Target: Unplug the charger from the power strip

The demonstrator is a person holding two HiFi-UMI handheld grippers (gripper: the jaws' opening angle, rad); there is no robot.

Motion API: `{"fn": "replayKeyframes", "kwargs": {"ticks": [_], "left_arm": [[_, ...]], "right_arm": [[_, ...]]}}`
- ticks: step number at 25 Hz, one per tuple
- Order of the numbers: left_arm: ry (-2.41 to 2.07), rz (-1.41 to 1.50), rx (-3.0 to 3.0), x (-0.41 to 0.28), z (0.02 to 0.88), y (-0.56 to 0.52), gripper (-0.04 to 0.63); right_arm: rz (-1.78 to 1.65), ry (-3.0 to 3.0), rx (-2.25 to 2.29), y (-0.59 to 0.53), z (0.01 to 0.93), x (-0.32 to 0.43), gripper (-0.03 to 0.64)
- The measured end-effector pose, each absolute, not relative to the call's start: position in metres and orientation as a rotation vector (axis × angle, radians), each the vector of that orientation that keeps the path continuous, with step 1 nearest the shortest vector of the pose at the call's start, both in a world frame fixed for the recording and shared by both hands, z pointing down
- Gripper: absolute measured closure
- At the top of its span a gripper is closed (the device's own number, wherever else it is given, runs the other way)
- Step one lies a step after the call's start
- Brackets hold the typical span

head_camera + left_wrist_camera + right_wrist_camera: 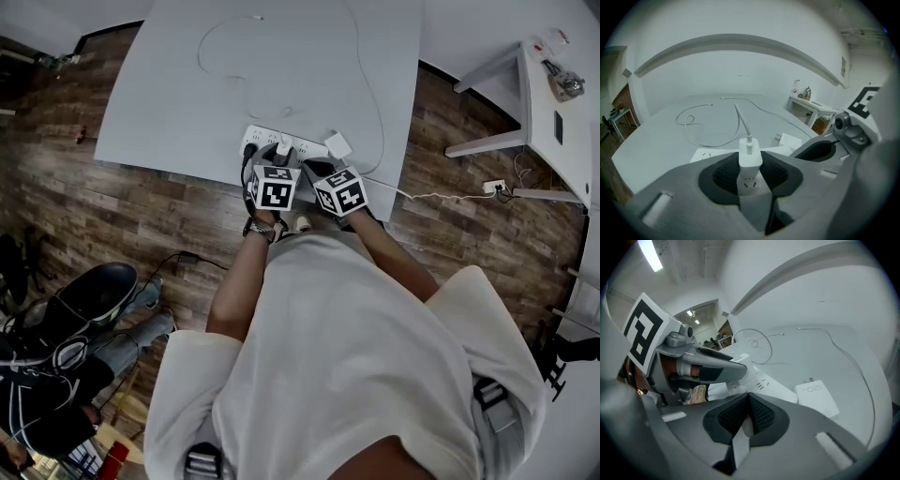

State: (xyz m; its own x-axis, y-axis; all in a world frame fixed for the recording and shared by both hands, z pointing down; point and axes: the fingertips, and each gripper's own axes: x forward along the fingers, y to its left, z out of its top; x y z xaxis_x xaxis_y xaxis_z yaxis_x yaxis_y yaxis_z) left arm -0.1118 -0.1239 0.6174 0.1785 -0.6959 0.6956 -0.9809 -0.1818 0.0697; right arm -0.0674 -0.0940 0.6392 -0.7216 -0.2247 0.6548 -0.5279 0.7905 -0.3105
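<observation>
A brown wood-plank floor (141, 202) surrounds a large pale grey desk (169, 103), with a white side table (539, 112) off to the right. A long white power strip (258, 139) lies along the desk's near edge. A thin white cable (743, 123) loops across the desk behind it and runs down into the small white block-shaped charger (750, 159), which stands upright, plugged into the strip. A flat white adapter (818, 397) lies loose just right of the strip. Both grippers tilt downward side by side at the strip, the person's forearms reaching out from the body. The left gripper (750, 165) has its 2 jaws clamped on the charger's sides. The right gripper (748, 398) has its jaws closed, pads meeting at the tips, over the strip just right of the charger.
</observation>
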Motion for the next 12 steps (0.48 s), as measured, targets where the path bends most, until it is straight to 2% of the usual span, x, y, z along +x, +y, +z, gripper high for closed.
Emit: {"fn": "replayKeyframes", "kwargs": {"ticks": [7,12], "left_arm": [[-1.577,0.809,1.971,-0.111,0.620,-0.123,0.456],[-1.568,0.677,1.940,-0.111,0.609,-0.113,0.456]], "right_arm": [[0.640,-2.358,0.551,-0.094,0.640,-0.069,0.615],[0.632,-2.366,0.548,-0.082,0.633,-0.067,0.615]]}}
